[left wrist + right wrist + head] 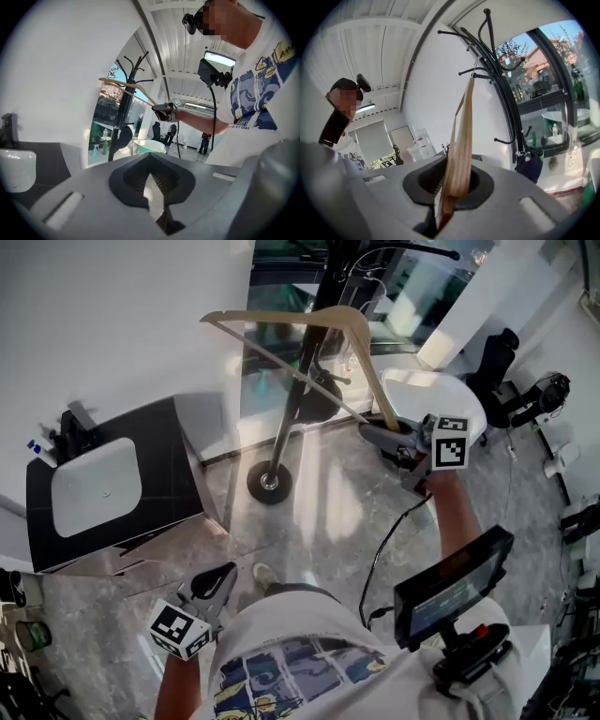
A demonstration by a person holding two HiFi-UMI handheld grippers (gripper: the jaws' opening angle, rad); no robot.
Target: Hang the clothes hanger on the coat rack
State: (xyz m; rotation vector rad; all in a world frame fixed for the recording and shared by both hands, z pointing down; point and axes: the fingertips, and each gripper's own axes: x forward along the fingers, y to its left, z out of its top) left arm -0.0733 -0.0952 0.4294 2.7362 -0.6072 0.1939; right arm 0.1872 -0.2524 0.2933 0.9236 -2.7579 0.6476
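Beside the far coat rack, the wooden clothes hanger stood high, one arm's end pinched between the nearly closed jaws of the right gripper. It looked light, stiff and smooth, so an end grip invited swinging. The right arm reached forward, roughly level. The left gripper sat near and low, jaws slightly apart and empty.

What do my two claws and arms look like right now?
Left claw and right claw are grey, each bearing a white cube with black square markers. A black cable hangs below the right arm. The person wears a short-sleeved white T-shirt with blue print.
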